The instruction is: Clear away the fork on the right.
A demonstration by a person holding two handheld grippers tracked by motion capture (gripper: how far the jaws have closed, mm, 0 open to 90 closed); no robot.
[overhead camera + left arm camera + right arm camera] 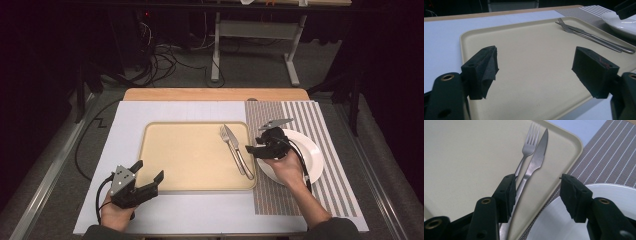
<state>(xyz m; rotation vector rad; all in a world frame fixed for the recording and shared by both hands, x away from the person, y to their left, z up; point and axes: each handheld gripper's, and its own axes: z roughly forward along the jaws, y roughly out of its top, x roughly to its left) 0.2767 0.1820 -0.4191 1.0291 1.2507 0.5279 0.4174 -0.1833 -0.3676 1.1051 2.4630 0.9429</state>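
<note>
Right, starting at your left: your left gripper (148, 183) sits at the near left corner of the tray (165, 165), jaws spread wide with nothing between them, pointing across the bare tray floor. Move along and you get the fork (231, 148) and the knife (237, 147), lying side by side at the tray's right end, handles crossing close together near the rim. Further right, your right gripper (257, 145) hangs over the left edge of the white plate (312, 150), which rests on the striped placemat (325, 125). Its jaws stand apart and empty; from its own camera the left jaw sits over the two handles and the right jaw over the plate rim.

Now the risks, as I read them. Those handles lie so close that a careless close could pinch both pieces, or catch one and flick the other across the tray. The raised tray rim sits just beside the handles, so a low approach could knock it and shift everything. And the plate is near enough that your outer jaw could clip it coming down.
</note>
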